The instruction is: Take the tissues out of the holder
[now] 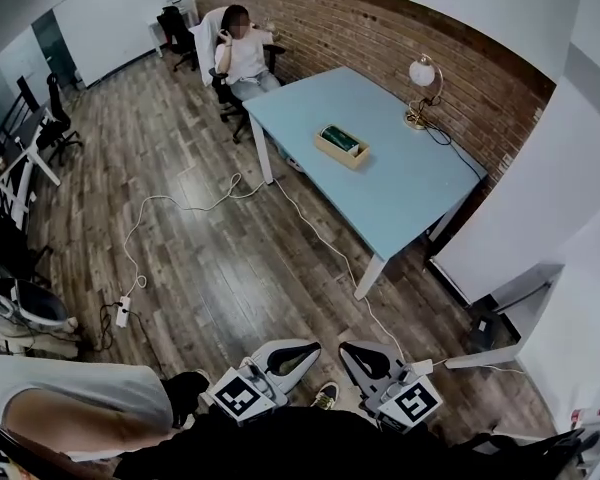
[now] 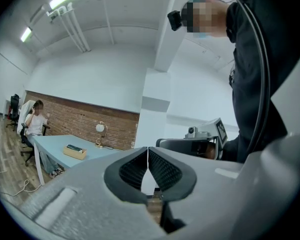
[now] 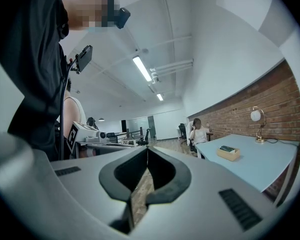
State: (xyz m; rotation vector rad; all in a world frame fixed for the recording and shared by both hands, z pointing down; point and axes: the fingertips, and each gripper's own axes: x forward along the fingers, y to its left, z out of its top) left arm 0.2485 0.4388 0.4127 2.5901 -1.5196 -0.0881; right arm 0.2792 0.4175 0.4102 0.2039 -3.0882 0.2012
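I am holding both grippers low at six o'clock: the left gripper point(image 2: 148, 154) with its jaws pressed together on nothing, the right gripper point(image 3: 147, 154) likewise closed and empty. The wooden holder point(image 1: 341, 151) is sitting well apart from them at twelve o'clock on the light blue table point(image 1: 410, 188), a green tissue pack point(image 1: 340, 138) lying in it, too small to make out further. A lamp point(image 1: 421, 76) is standing at one o'clock by the brick wall point(image 1: 380, 28). A white cable point(image 1: 180, 203) is trailing across the wooden floor point(image 1: 230, 268).
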